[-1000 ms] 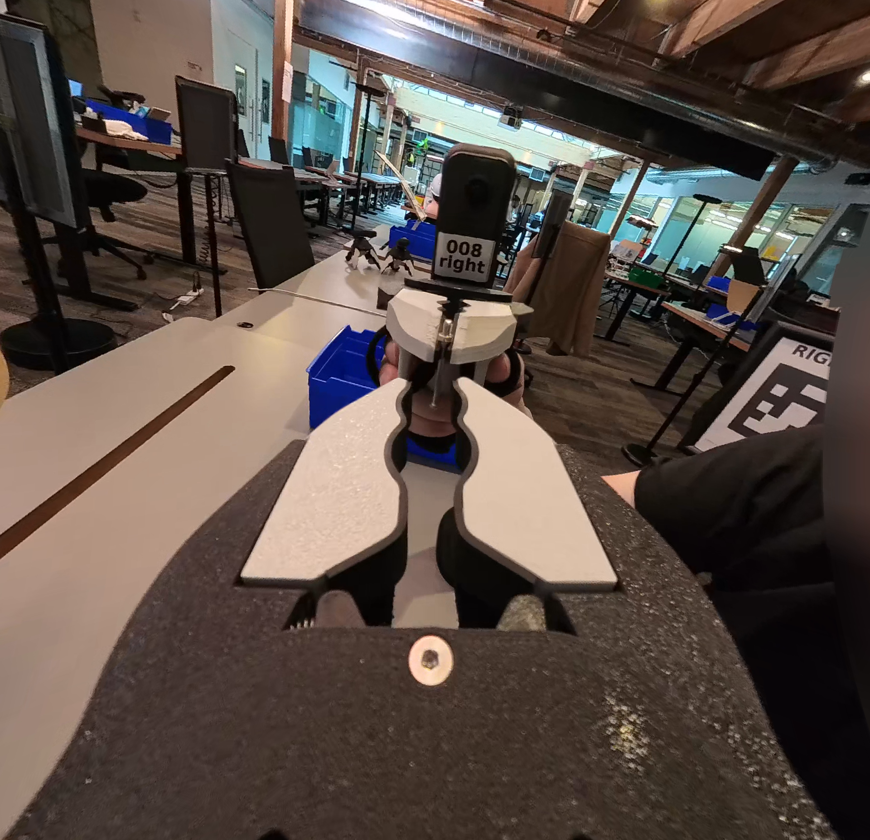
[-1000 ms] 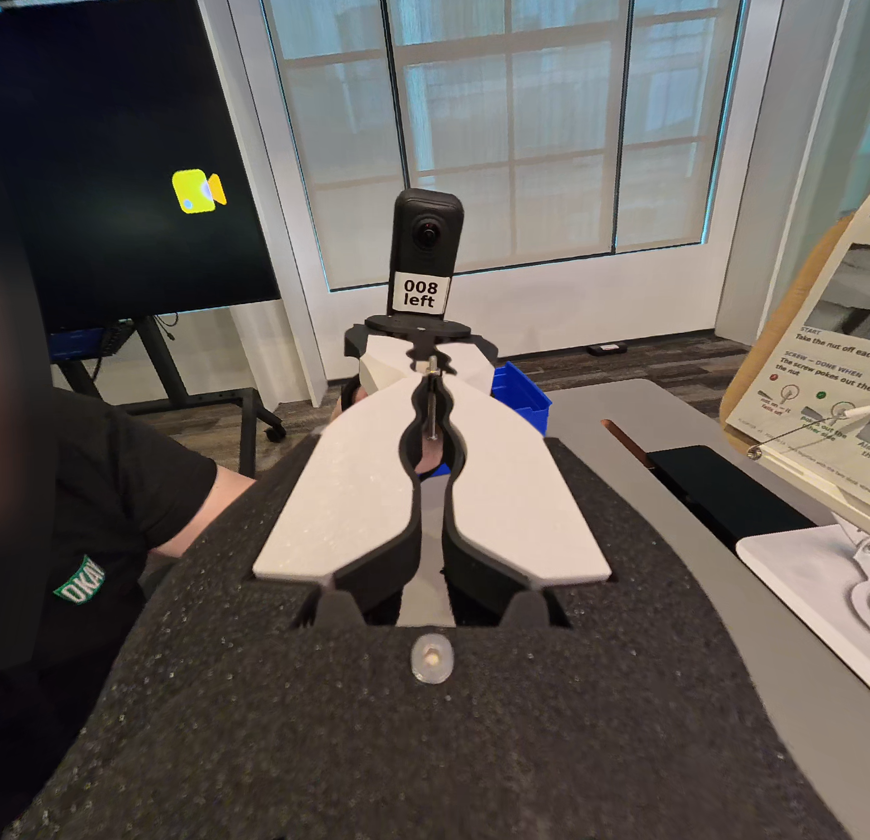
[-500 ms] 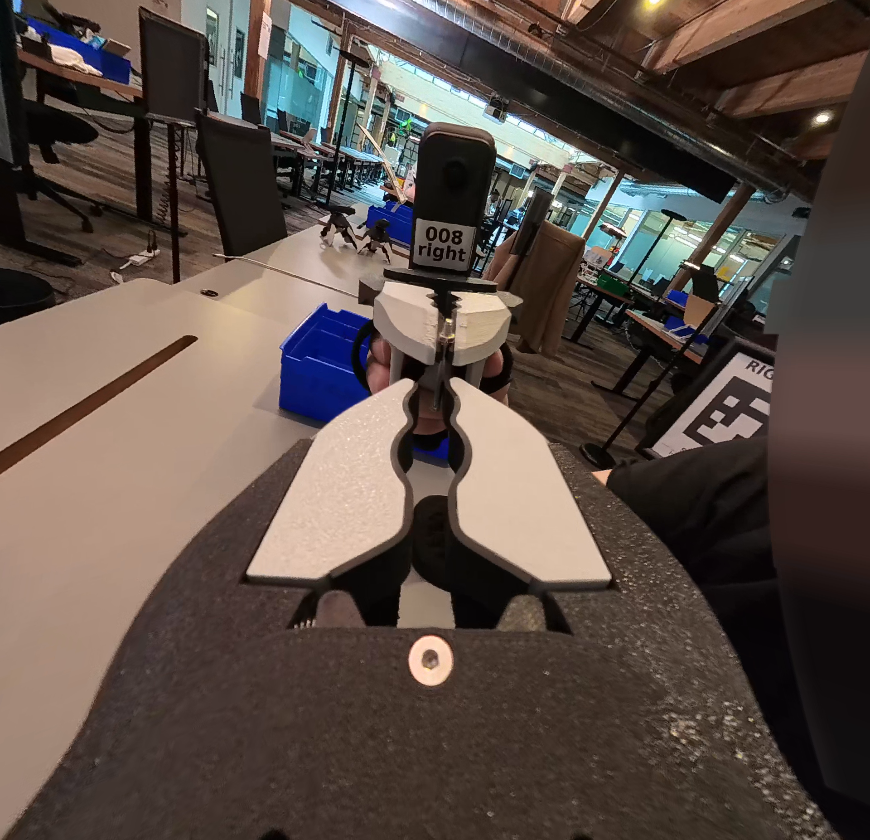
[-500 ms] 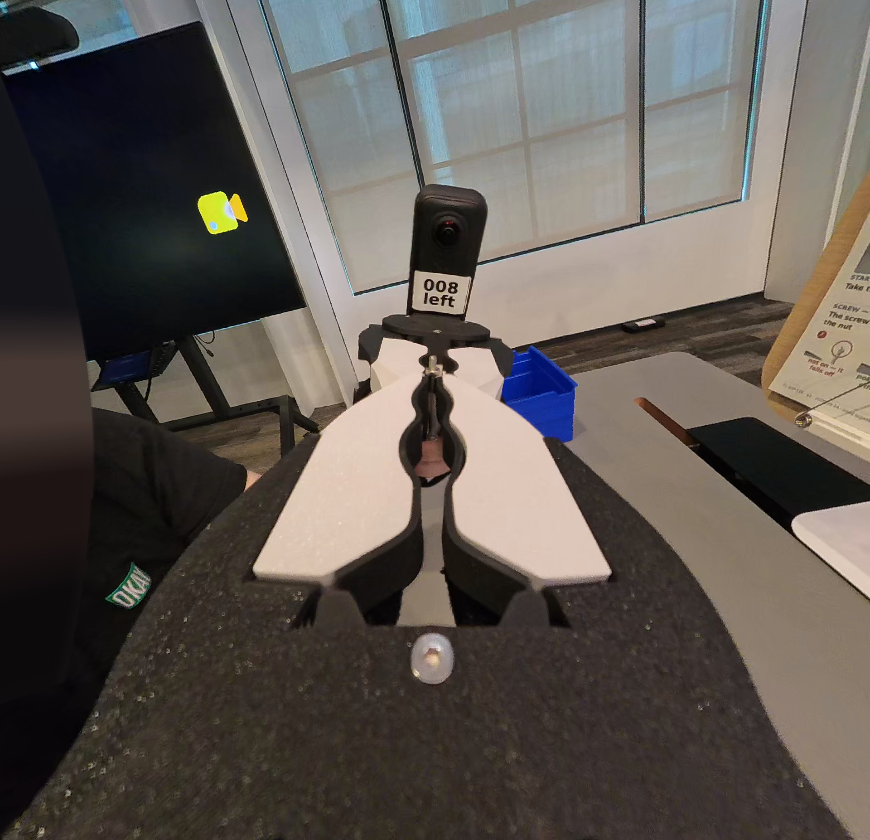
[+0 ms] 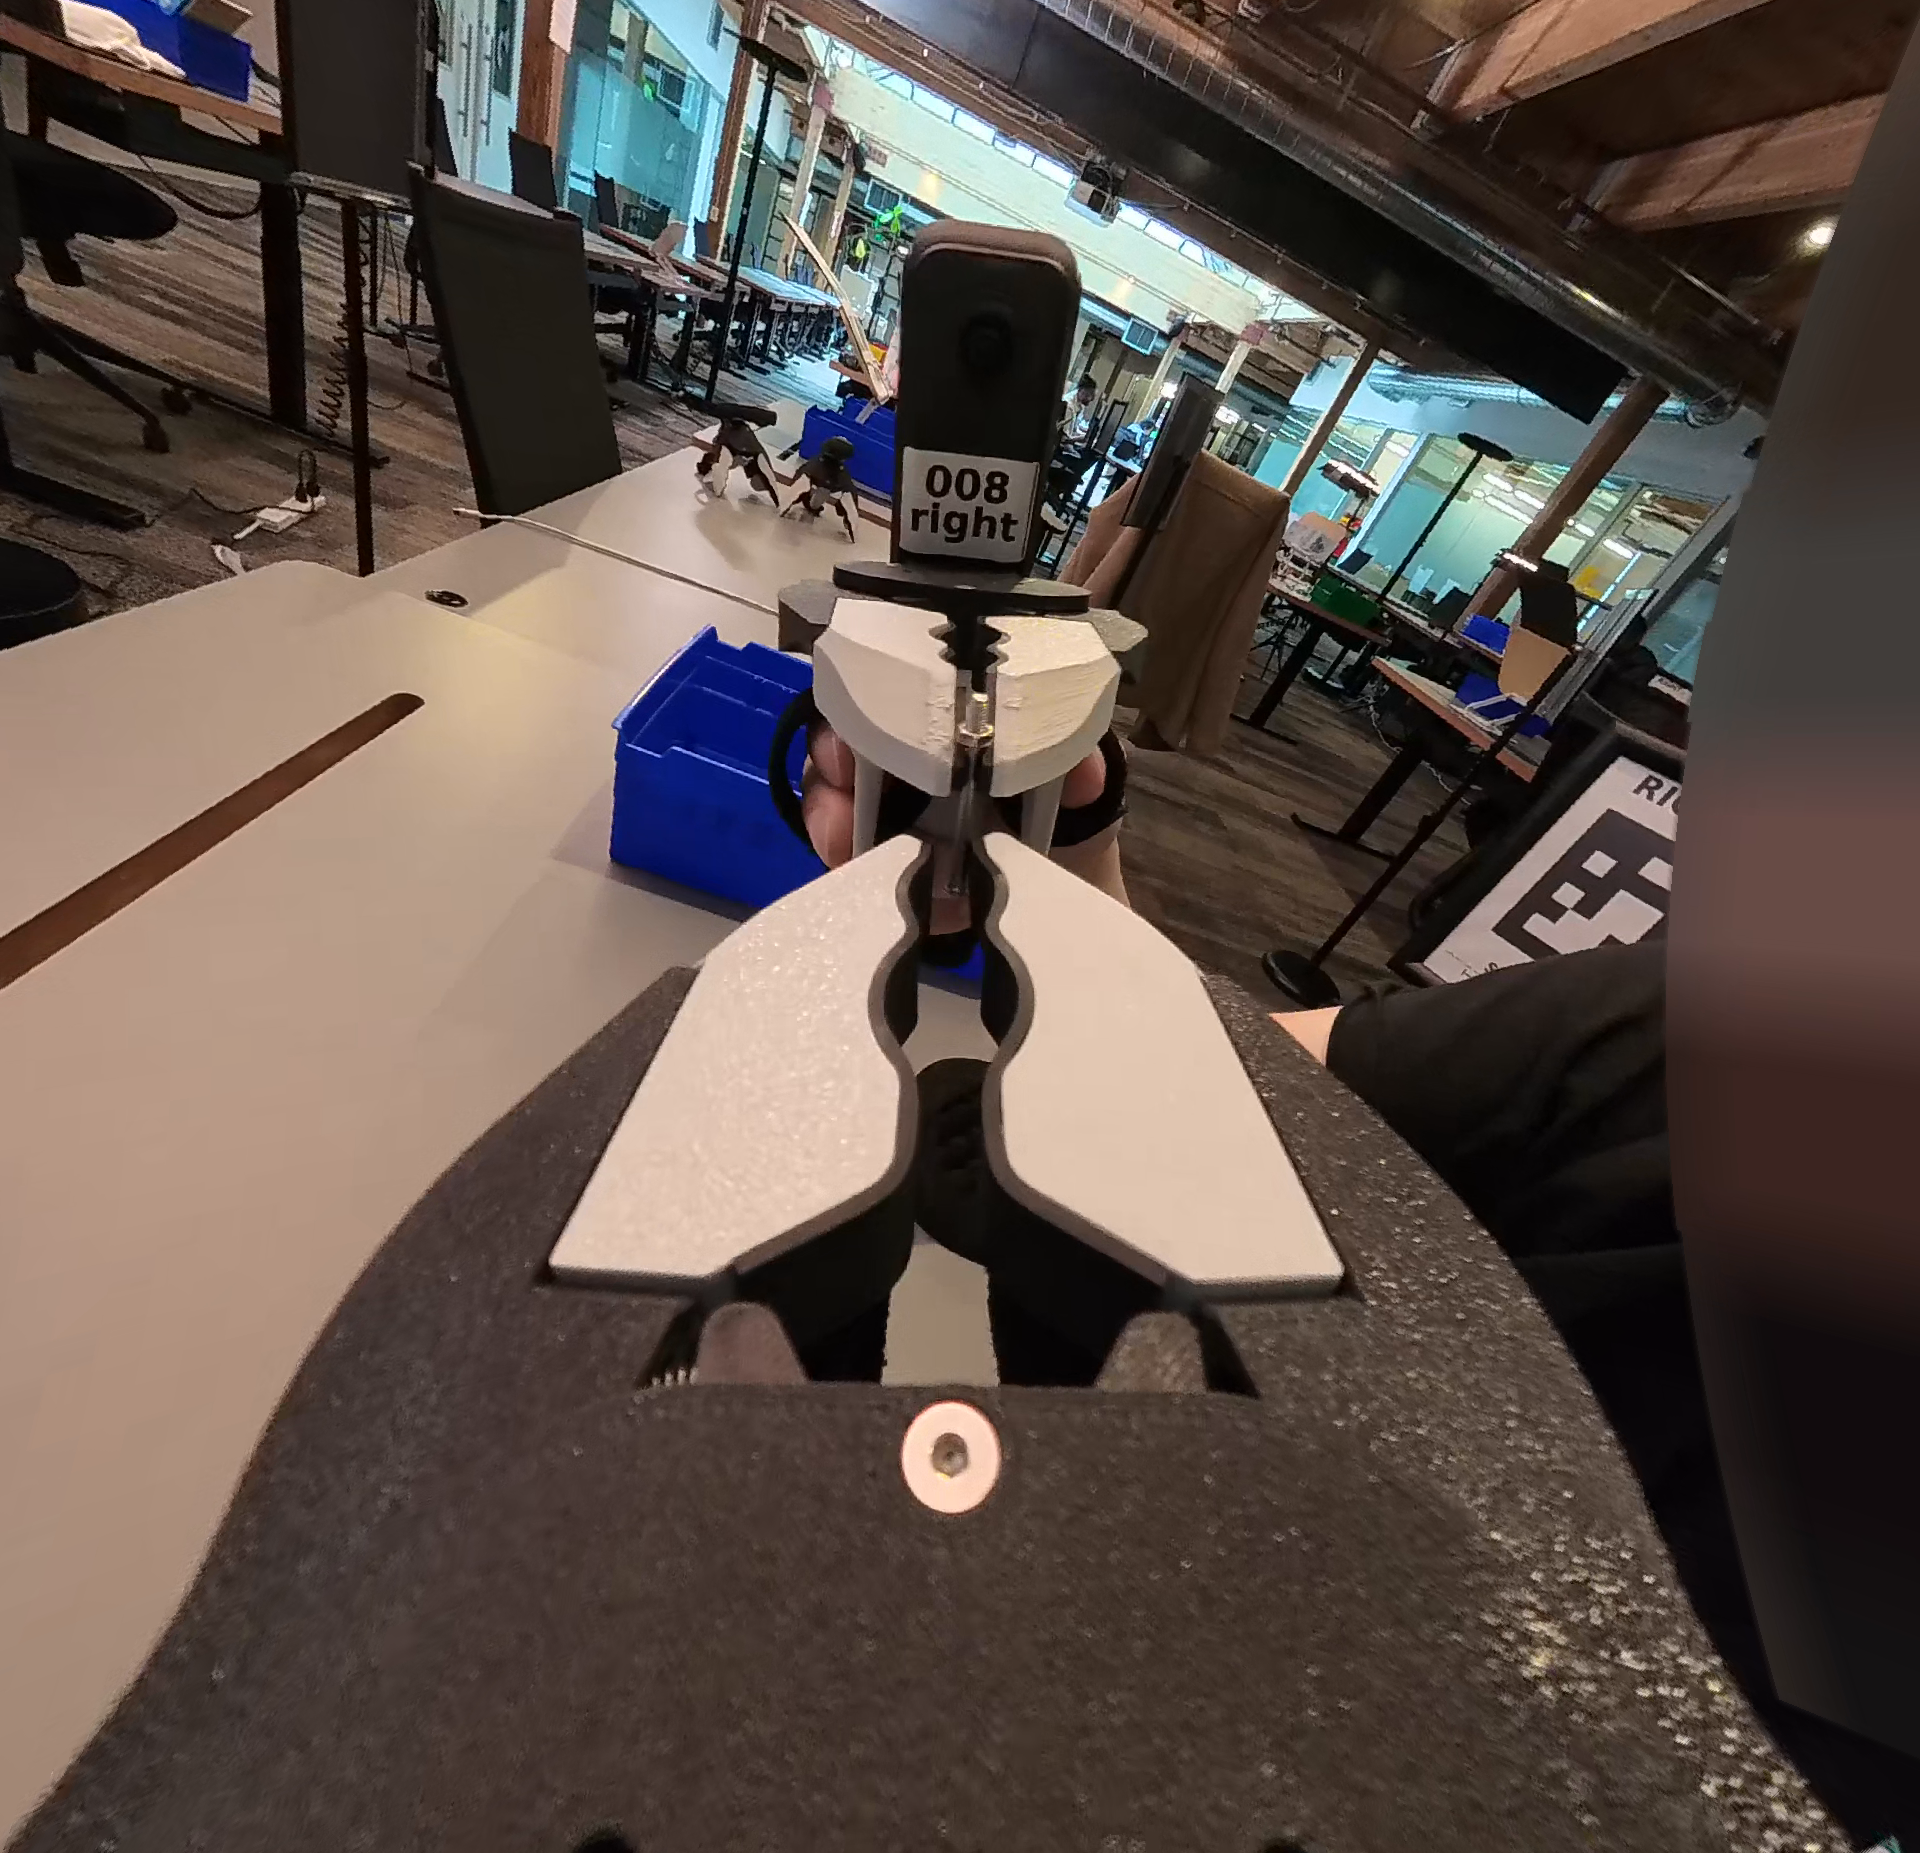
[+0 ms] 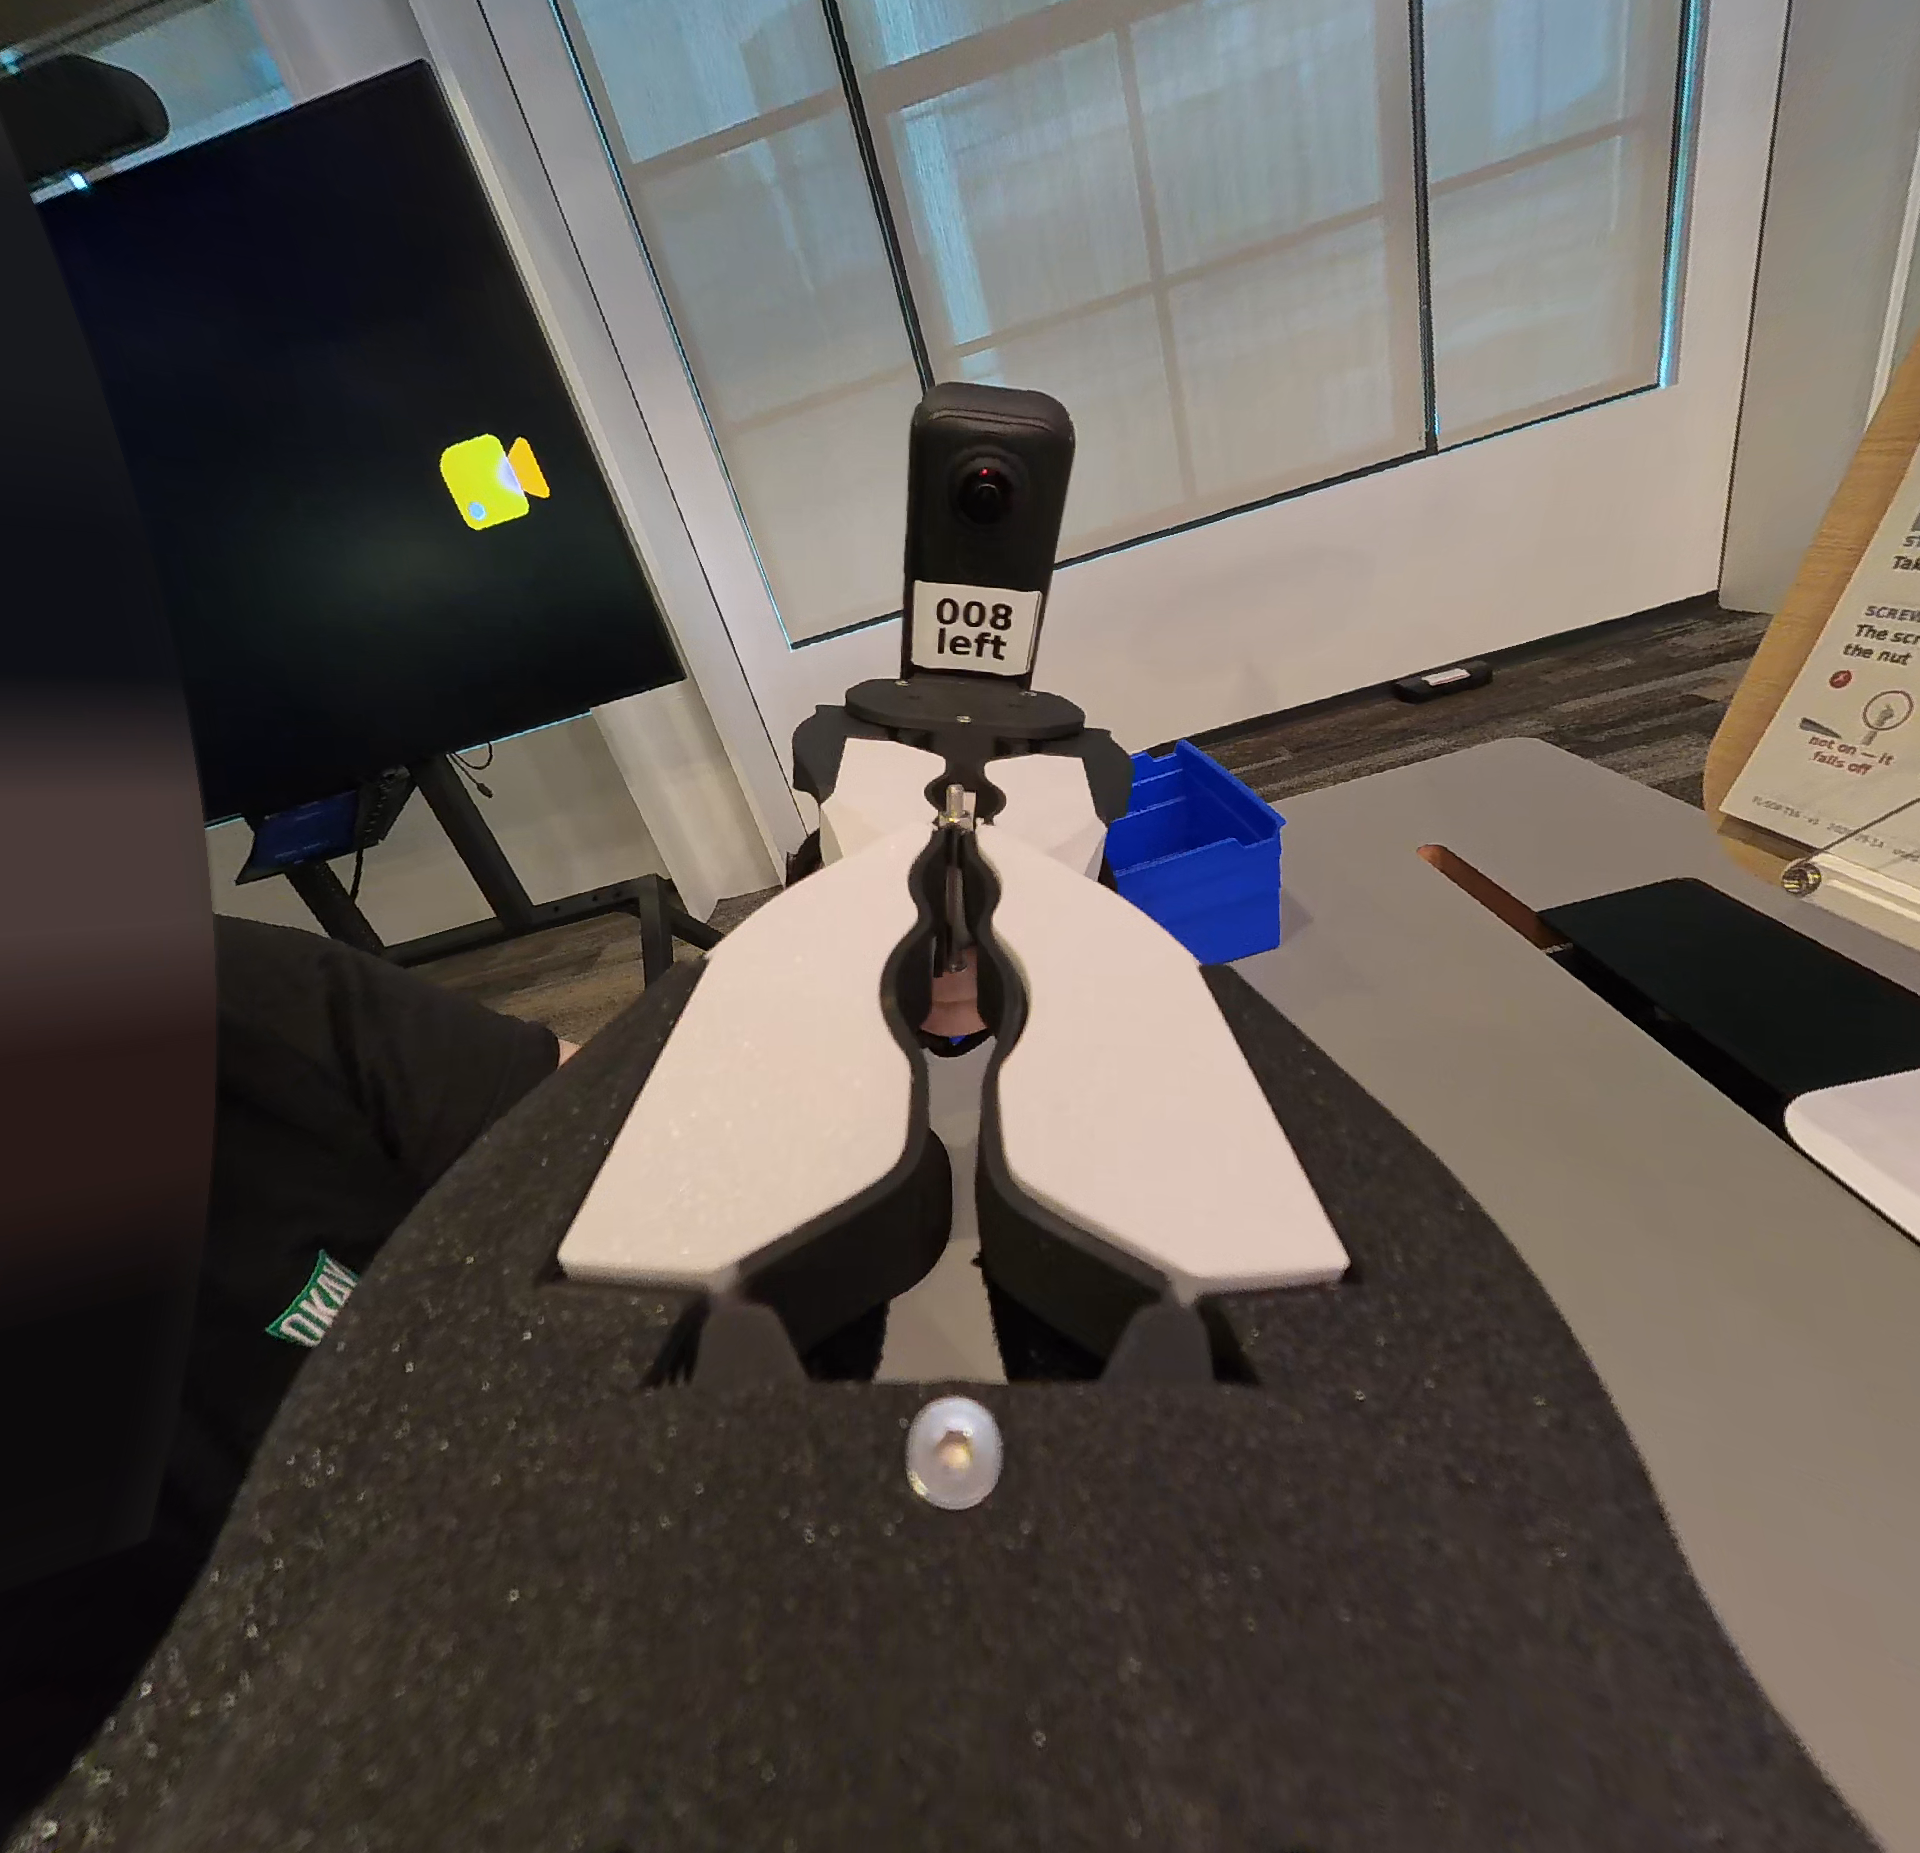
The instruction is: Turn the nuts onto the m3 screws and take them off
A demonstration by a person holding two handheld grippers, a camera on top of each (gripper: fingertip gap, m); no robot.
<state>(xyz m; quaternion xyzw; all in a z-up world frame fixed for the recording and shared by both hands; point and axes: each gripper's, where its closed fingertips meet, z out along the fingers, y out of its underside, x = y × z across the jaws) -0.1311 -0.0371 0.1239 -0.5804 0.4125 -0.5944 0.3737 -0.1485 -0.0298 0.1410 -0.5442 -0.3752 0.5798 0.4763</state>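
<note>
A long thin M3 screw (image 5: 963, 806) stands roughly upright between the tips of my two grippers, which face each other above the grey table (image 5: 260, 972). My left gripper (image 5: 951, 853) is shut on the screw's lower shaft. My right gripper (image 5: 971, 754) is shut at the screw's upper end, where a small nut (image 5: 977, 728) sits. In the right wrist view the nut (image 6: 954, 818) shows at my right gripper's tips (image 6: 954, 842), the screw (image 6: 951, 910) runs down in the gap between its fingers, and the left gripper (image 6: 956, 801) is just beyond.
A blue bin (image 5: 707, 764) stands on the table behind the grippers; it also shows in the right wrist view (image 6: 1195, 858). An instruction board (image 6: 1860, 681), a black pad (image 6: 1714, 972) and a white tray (image 6: 1870, 1138) are at the right. The person's black sleeve (image 5: 1507, 1076) is close by.
Both grippers stay shut and tip to tip on the screw. The pair has swung a little, so the background has shifted in both views.
</note>
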